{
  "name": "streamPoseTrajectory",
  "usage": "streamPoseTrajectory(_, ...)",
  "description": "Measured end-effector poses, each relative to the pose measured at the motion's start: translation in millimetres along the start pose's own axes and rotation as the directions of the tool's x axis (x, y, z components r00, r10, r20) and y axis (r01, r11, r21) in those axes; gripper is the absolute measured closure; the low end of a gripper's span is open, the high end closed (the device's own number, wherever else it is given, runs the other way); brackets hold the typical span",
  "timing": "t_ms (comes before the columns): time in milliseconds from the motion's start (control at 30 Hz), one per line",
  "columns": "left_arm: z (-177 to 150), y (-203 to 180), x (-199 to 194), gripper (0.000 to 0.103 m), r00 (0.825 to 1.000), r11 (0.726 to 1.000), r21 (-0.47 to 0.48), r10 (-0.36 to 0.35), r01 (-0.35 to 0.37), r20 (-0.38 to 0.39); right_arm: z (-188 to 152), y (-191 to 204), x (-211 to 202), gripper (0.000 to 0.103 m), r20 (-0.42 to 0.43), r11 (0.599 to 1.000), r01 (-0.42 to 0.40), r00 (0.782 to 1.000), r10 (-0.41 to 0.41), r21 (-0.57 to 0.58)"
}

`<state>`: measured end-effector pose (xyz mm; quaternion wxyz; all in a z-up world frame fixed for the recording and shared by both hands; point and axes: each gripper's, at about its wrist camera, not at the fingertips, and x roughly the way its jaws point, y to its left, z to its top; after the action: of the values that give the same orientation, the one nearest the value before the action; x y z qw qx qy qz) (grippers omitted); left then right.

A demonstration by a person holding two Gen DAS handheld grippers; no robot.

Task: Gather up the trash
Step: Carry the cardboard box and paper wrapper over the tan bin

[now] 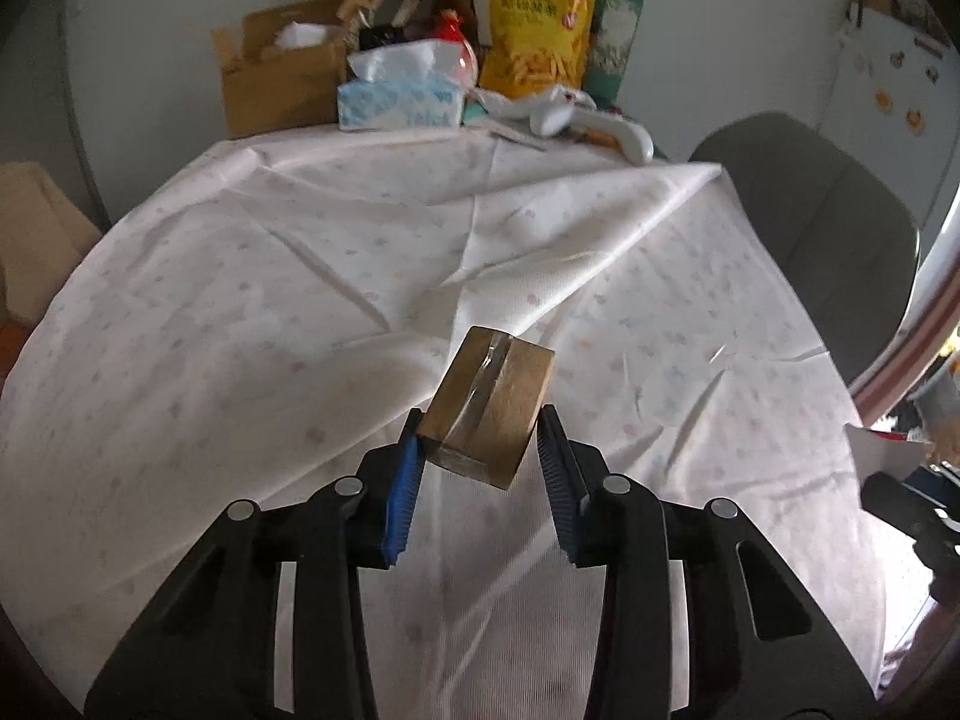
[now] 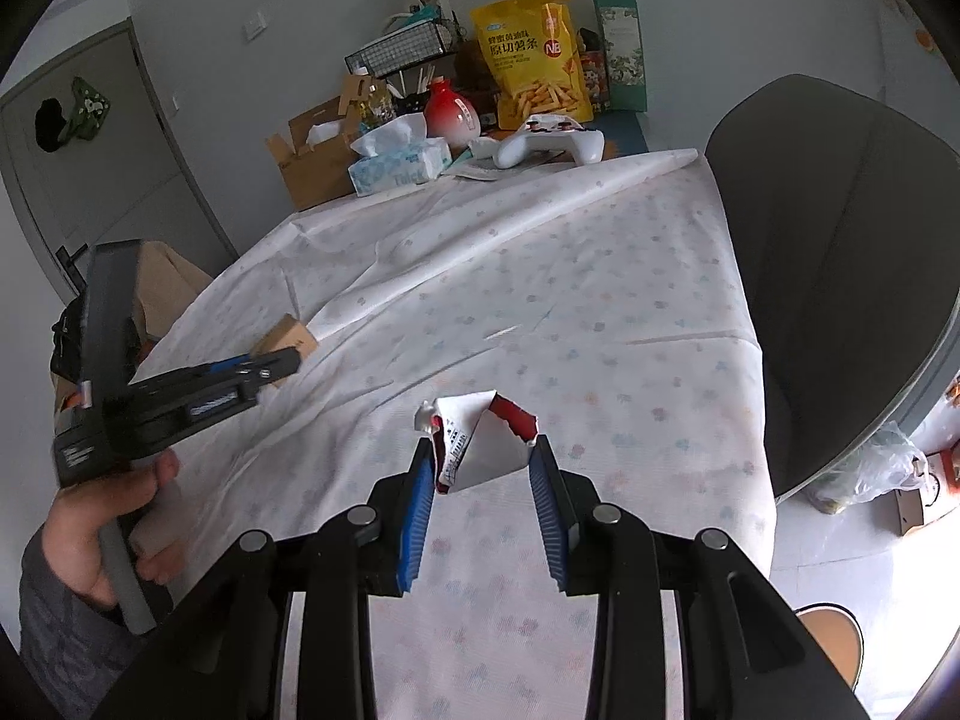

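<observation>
My left gripper (image 1: 480, 426) is shut on a small brown cardboard box (image 1: 489, 405) sealed with clear tape, held above the white tablecloth (image 1: 270, 300). In the right wrist view that gripper (image 2: 276, 363) shows at the left with the box (image 2: 288, 336) in it. My right gripper (image 2: 483, 450) is shut on a torn red and white wrapper (image 2: 480, 444), held above the tablecloth (image 2: 600, 330). The wrapper's edge also shows at the right of the left wrist view (image 1: 882, 450).
At the table's far end stand an open cardboard box (image 1: 276, 72), a tissue box (image 1: 399, 99), a yellow snack bag (image 1: 540, 30), a red and white vase (image 2: 450, 111) and a white game controller (image 2: 552, 144). A grey chair (image 2: 840, 270) is at the right. A plastic bag (image 2: 870, 471) lies on the floor.
</observation>
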<state>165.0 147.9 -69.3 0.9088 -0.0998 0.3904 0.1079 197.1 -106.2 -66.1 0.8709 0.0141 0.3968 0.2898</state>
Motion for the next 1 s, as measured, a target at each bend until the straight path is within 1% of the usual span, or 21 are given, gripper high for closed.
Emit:
streamPoseTrajectory(67,-7,4,-10,0.065,0.999,1.000,-0.024,-0.004,0.004,0.032,-3,1,-2,0.071,0.001,1.000,-0.003,1.000,0.003,0.000)
streamPoseTrajectory(267,-26,6,-33,0.065,0.996,0.996,-0.083,-0.025,0.032,0.090,-8,-2,-10,0.071,0.004,1.000,0.004,1.000,-0.004,0.006)
streamPoseTrajectory(367,-32,1,-40,0.065,0.994,0.994,-0.098,-0.041,0.052,0.104,-10,-7,-18,0.071,0.011,1.000,0.013,1.000,-0.013,0.013)
streamPoseTrajectory(433,-37,-6,-46,0.065,0.992,0.992,-0.099,-0.069,0.080,0.109,-12,-12,-25,0.071,0.016,1.000,0.022,1.000,-0.022,0.019)
streamPoseTrajectory(667,-43,-47,-61,0.065,0.983,0.987,-0.044,-0.146,0.152,0.113,-20,-45,-53,0.071,0.045,0.995,0.067,0.996,-0.071,0.075)
streamPoseTrajectory(1000,-46,-112,-67,0.065,0.967,0.970,0.050,-0.240,0.236,0.090,-38,-103,-94,0.071,0.072,0.975,0.152,0.984,-0.165,0.160)
